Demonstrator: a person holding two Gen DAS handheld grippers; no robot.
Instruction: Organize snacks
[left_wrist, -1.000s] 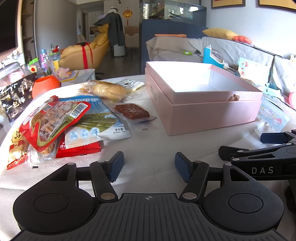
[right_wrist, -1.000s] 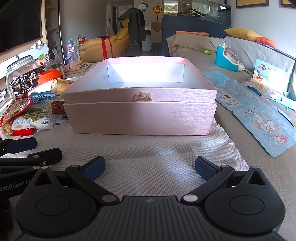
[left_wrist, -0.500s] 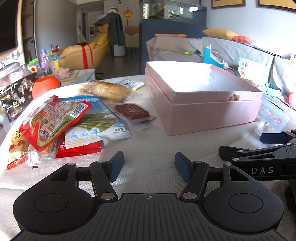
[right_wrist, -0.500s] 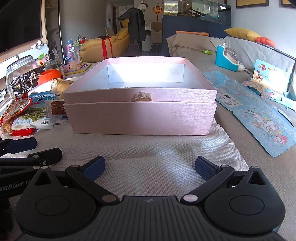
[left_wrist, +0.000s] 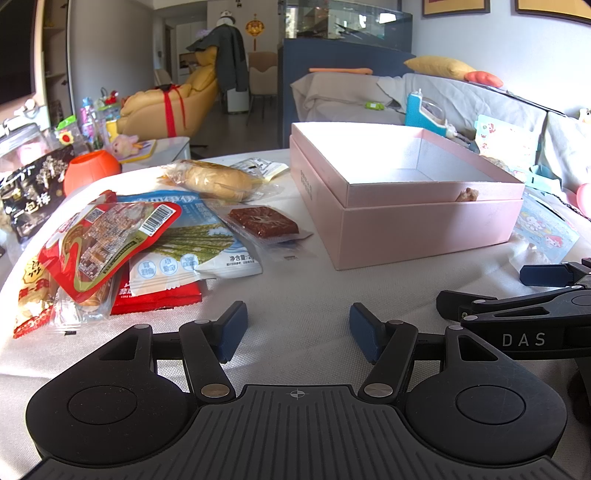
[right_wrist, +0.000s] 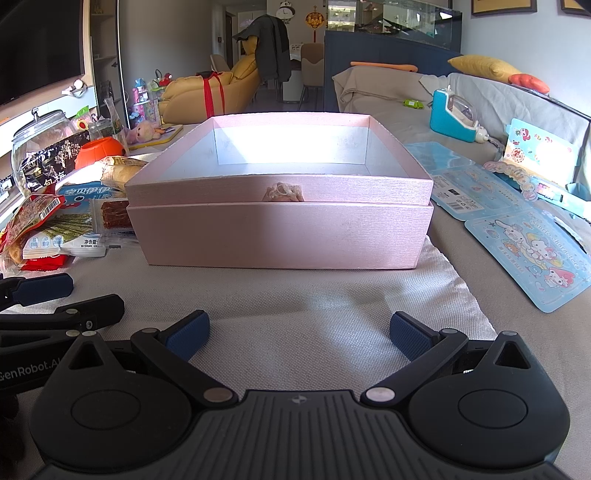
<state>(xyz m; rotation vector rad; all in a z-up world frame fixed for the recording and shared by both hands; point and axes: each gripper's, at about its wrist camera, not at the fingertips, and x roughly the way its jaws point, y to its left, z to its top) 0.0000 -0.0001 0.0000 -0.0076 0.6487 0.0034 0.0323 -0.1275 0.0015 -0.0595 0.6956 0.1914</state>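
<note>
An open pink box (left_wrist: 424, 221) (right_wrist: 280, 236) stands on the cloth-covered table, its inside bare. To its left lies a heap of snack packets: a red pouch (left_wrist: 107, 240), a blue-and-white seaweed bag (left_wrist: 192, 243), a wrapped brown bar (left_wrist: 263, 220), a wrapped bread roll (left_wrist: 218, 181) and a flat red packet (left_wrist: 155, 295). My left gripper (left_wrist: 295, 332) stands open over bare cloth, short of the packets, nothing between its blue pads. My right gripper (right_wrist: 298, 334) is open in front of the box, also holding nothing.
A black snack bag (left_wrist: 29, 192) and an orange cup (left_wrist: 90, 173) stand at the far left, with a glass jar (right_wrist: 40, 140) behind. Sticker sheets (right_wrist: 528, 254) and a blue toy (right_wrist: 456, 116) lie to the right of the box. Sofas and chairs are beyond.
</note>
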